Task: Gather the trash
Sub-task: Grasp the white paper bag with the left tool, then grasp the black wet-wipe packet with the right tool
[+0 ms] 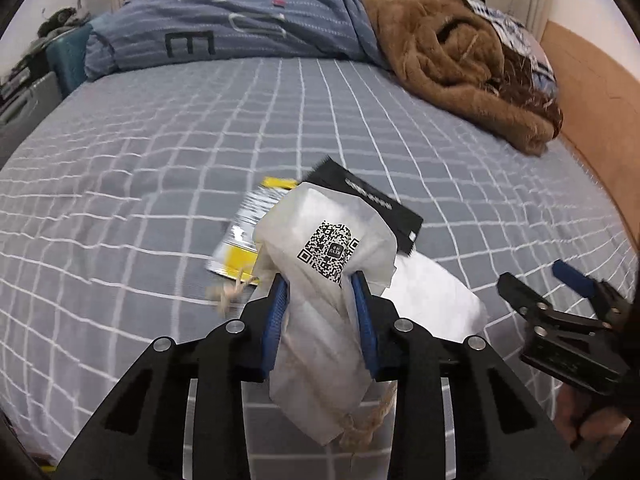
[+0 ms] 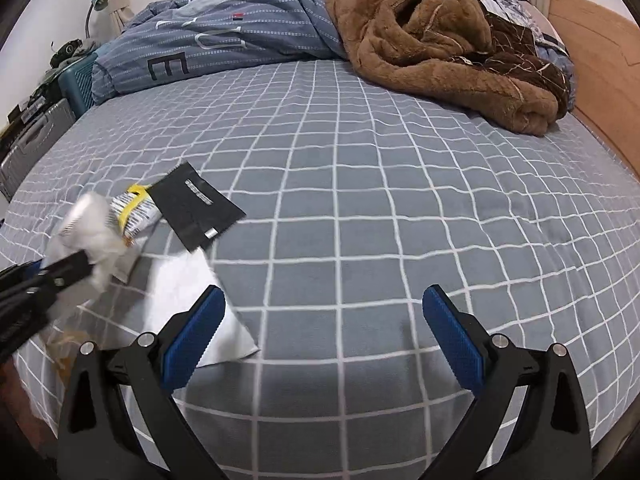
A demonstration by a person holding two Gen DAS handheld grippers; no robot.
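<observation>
My left gripper [image 1: 319,280] is shut on a white fabric bag [image 1: 320,280] with a QR code and a tan drawstring, held above the bed. Under it on the bed lie a yellow-and-silver wrapper [image 1: 240,236], a black packet [image 1: 376,200] and a flat white sheet [image 1: 436,300]. In the right wrist view the blurred white bag [image 2: 90,236] is at the left, with the wrapper [image 2: 134,212], black packet [image 2: 196,210] and white sheet [image 2: 200,300] beside it. My right gripper [image 2: 322,312] is open and empty over the bed, right of the trash.
The bed has a grey checked sheet [image 2: 380,200]. A brown fleece blanket [image 2: 440,48] and a blue striped duvet [image 2: 224,36] lie at the far side. A wooden headboard [image 2: 600,64] runs along the right. A teal crate and clutter [image 2: 76,80] stand at the left.
</observation>
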